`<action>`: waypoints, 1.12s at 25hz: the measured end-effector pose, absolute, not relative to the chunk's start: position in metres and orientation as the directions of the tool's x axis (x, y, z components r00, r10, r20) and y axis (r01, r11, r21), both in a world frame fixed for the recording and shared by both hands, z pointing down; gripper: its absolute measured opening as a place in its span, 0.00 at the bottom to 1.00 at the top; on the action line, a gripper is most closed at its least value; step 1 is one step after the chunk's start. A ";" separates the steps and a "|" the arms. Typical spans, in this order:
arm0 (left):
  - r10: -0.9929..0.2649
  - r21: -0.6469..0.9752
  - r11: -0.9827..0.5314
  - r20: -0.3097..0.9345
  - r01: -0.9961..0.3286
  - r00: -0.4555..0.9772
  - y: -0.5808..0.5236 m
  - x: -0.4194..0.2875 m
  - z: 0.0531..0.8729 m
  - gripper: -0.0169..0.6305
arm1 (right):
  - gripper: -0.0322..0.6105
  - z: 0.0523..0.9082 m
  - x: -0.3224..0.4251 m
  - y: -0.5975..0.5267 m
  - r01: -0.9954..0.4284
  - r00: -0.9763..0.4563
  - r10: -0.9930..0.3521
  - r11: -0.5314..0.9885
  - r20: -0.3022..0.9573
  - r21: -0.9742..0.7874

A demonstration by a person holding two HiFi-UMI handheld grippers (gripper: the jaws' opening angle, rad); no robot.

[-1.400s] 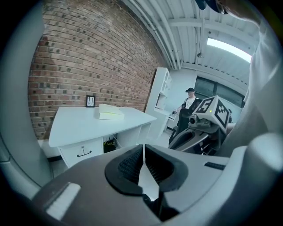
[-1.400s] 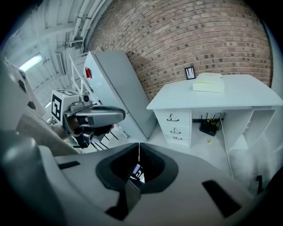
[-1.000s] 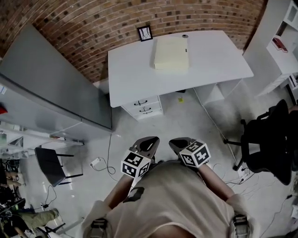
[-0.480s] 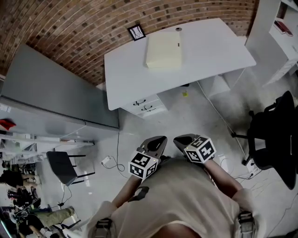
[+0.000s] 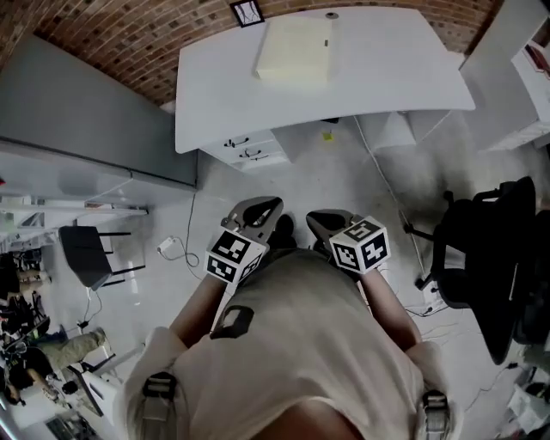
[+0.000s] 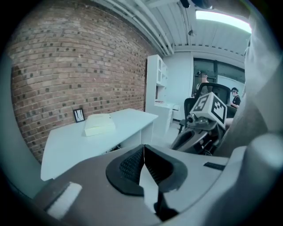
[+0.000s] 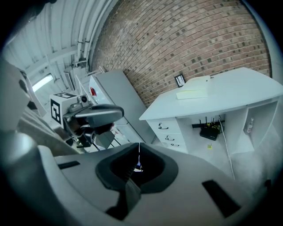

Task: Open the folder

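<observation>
Not at the surface yet, so this bit is all approach. I'm carrying the left gripper (image 6: pixel 143 149) tucked in close to the body, with its jaws pressed together and nothing between them. The folder (image 5: pixel 292 50) is pale yellow and lying flat and closed. It's sitting at 12 o'clock from both grippers, well apart from them, on the white surface (image 5: pixel 395 64). A little picture frame (image 5: pixel 245 10) is standing at its 11 o'clock by the brick wall. The right gripper (image 7: pixel 139 155) is riding just beside the left one, also squeezed together on nothing.

How I'm planning it: I'm walking in first, squaring up to the front edge, and only then spreading the jaws. I can't tell from here which side the spine is on, so I'm checking that before committing. My guess is one gripper should be pinning the back cover near the spine while the other is nipping just the top cover at the free edge and swinging it over. Biting too deep is probably going to lift the whole thing.
</observation>
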State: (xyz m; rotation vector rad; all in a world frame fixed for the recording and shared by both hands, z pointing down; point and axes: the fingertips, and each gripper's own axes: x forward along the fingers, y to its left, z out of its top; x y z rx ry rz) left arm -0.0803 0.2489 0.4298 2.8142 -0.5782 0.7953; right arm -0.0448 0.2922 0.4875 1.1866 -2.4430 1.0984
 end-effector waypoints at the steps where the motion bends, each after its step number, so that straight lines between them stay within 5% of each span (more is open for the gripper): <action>1: -0.342 0.041 -0.908 0.499 -0.416 0.796 0.236 -0.083 0.419 0.04 | 0.06 0.486 -0.044 0.288 -0.749 -0.651 -0.594 0.399 0.473 -0.529; 10: -0.459 0.152 -0.817 0.412 -0.556 0.787 0.162 -0.114 0.410 0.03 | 0.06 0.498 -0.037 0.256 -0.759 -0.643 -0.570 0.389 0.511 -0.522; 28: -0.376 0.129 -0.875 0.425 -0.466 0.824 0.067 -0.112 0.429 0.03 | 0.06 0.496 -0.035 0.163 -0.829 -0.554 -0.576 0.315 0.601 -0.462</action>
